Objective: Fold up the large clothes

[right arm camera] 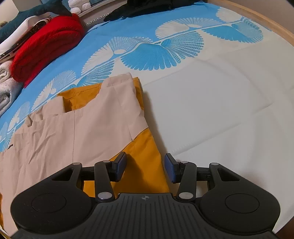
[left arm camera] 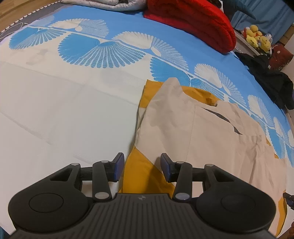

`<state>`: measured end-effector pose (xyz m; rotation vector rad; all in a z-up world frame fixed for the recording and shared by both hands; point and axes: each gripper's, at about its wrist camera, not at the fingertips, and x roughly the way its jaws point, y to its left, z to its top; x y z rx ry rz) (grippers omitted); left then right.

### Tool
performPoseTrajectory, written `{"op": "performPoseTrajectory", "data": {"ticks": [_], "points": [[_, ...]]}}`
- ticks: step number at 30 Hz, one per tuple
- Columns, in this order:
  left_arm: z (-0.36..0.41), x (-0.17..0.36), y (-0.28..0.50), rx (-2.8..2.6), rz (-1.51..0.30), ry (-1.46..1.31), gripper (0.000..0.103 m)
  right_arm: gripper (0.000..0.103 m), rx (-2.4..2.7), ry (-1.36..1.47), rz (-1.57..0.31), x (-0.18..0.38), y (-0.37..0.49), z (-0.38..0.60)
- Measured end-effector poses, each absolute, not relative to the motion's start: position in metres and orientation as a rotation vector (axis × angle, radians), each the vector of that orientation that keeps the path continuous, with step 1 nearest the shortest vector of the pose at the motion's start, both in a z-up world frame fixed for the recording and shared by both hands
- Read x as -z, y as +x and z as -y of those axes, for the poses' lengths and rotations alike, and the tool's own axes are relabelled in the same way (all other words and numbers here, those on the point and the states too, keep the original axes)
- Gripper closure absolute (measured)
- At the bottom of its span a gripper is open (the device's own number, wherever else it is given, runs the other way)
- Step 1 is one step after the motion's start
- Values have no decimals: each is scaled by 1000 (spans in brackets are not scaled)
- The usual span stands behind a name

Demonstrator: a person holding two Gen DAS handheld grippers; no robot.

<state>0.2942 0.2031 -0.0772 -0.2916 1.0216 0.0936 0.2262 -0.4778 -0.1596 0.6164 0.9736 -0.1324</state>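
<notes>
A beige and mustard-yellow garment [left arm camera: 193,128] lies partly folded on the bed, beige panels over the yellow layer. It also shows in the right wrist view [right arm camera: 82,128]. My left gripper [left arm camera: 140,168] is open and empty, jaws straddling the garment's near left yellow edge, just above it. My right gripper [right arm camera: 145,168] is open and empty over the near right yellow edge. Whether the pads touch the cloth is unclear.
The bed sheet [left arm camera: 55,110] is white with a blue fan pattern [right arm camera: 152,53]. A folded red blanket [left arm camera: 193,22] and grey bedding [left arm camera: 102,4] lie at the far side. Dark clothing [left arm camera: 266,77] and yellow plush toys [left arm camera: 257,36] sit beyond the bed edge.
</notes>
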Motion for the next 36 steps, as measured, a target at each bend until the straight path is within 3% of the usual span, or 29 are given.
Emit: {"op": "performPoseTrajectory", "data": {"ticks": [5,7,9,11,20,21,23,26,31,36], "points": [[-197,81,299,-95,-1028,-281,54,60,115,597,-965,159,228,475],[-196,82,301,-94,-1029,-278,54,72,106,590,-960,159,228,476],[-196,84,304,-94,-1029,-274,54,91,104,584,-947,158,227,476],[-196,85,306,-97,-1032,-271,54,96,107,573,-922,154,226,478],[-194,91,311,-99,-1040,-266,58,99,83,486,-815,134,222,470],[-193,91,311,-93,-1036,-259,63,99,81,476,-806,131,222,469],[-191,88,311,-94,-1018,-244,89,100,77,451,-789,127,222,466],[-193,82,311,-82,-991,-257,100,100,74,430,-772,122,222,463],[-192,46,300,-69,-826,-245,102,101,98,423,-698,109,218,464],[-199,22,295,-80,-666,-294,102,101,113,470,-500,79,205,474]]}}
